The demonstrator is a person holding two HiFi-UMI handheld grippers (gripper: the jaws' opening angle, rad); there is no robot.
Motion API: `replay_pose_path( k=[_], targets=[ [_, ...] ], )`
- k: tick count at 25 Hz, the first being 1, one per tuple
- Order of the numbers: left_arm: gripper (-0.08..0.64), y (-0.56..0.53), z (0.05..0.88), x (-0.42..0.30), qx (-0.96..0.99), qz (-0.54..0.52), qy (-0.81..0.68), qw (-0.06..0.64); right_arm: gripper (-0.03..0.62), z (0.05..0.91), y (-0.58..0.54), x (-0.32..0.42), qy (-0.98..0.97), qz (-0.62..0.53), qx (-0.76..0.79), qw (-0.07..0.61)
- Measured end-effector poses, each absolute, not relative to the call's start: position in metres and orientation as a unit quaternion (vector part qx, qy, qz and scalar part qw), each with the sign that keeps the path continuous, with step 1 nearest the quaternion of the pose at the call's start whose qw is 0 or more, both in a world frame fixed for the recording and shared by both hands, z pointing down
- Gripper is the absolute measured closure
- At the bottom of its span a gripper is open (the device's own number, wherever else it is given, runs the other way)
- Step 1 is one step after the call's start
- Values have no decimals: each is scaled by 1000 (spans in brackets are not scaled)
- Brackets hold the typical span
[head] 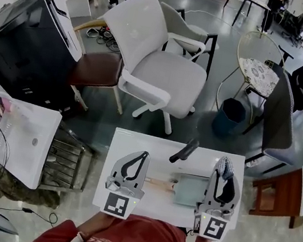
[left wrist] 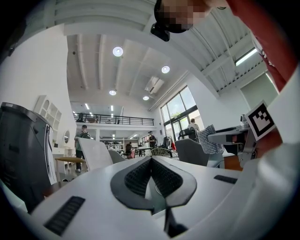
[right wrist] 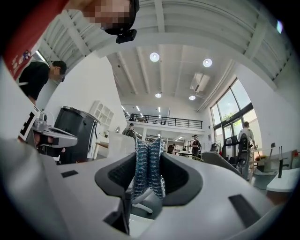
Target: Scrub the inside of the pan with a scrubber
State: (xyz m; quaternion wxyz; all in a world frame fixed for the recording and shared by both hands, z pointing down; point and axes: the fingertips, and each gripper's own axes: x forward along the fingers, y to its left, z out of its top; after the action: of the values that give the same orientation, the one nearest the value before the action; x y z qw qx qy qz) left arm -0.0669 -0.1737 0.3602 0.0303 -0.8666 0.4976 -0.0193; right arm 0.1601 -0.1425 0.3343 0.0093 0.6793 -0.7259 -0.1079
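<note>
A pale green square pan (head: 190,191) with a wooden handle (head: 158,183) lies on the small white table (head: 158,148), between my two grippers in the head view. My left gripper (head: 145,155) is held over the table's left half, shut with nothing in it; its pads (left wrist: 138,176) meet at the tip. My right gripper (head: 224,172) is raised at the pan's right side, shut on a blue-grey knitted scrubber (head: 225,166). That scrubber (right wrist: 148,165) stands pinched upright between the jaws. Both gripper views look out over the room and neither shows the pan.
A black handle-like object (head: 184,150) lies at the table's far edge. Beyond stand a white office chair (head: 153,60), a blue bin (head: 230,117), a brown seat (head: 97,68) and a black cabinet (head: 20,45). A white desk (head: 23,138) is left, a wooden stool (head: 278,195) right.
</note>
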Motion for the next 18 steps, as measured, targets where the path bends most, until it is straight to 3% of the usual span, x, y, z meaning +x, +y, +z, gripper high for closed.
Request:
replay_pose_path(
  k=[18],
  targets=[
    [546,-175,363,-63,-871,-18,491,22,426,344,-149,158,-733,-80,675,10]
  ],
)
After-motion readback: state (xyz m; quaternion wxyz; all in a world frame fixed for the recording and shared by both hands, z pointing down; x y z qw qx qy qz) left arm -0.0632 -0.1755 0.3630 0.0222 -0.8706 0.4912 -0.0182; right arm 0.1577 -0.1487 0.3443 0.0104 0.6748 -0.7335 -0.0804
